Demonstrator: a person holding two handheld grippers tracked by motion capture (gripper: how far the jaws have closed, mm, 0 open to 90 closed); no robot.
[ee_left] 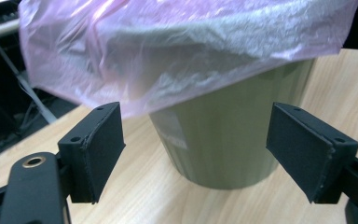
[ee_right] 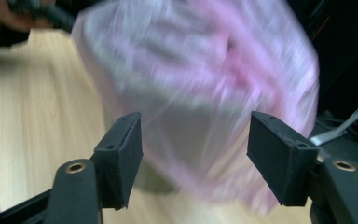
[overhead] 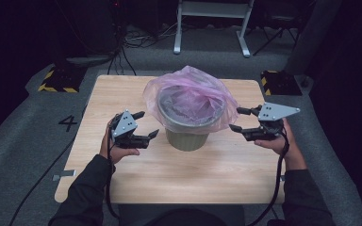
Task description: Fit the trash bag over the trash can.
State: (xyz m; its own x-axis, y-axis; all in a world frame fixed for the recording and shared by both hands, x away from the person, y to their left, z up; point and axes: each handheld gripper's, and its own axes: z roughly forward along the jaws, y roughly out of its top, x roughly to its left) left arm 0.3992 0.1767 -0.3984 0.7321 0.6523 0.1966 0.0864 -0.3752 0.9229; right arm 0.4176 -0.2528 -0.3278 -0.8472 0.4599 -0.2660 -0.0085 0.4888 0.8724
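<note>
An olive-green bin (overhead: 187, 140) stands upright at the middle of the wooden table (overhead: 122, 89). A pink plastic bag (overhead: 188, 94) lines it and hangs loosely over the rim. My left gripper (overhead: 147, 124) is just left of the bin, open, with nothing between its pads. In the left gripper view the gripper (ee_left: 196, 154) frames the bin (ee_left: 223, 140) and the bag's overhang (ee_left: 168, 46), without touching either. My right gripper (overhead: 237, 119) is open at the bin's right, close to the bag's edge. The right gripper view is blurred: the gripper (ee_right: 196, 158) stands apart before the bag (ee_right: 200, 70).
Yellow-and-black striped blocks sit on the floor off the table's far-left corner (overhead: 59, 80) and far-right corner (overhead: 280, 82). A white-legged frame (overhead: 212, 28) and loose cables (overhead: 136, 40) lie beyond the far edge. A "4" (overhead: 68, 123) marks the grey floor at the left.
</note>
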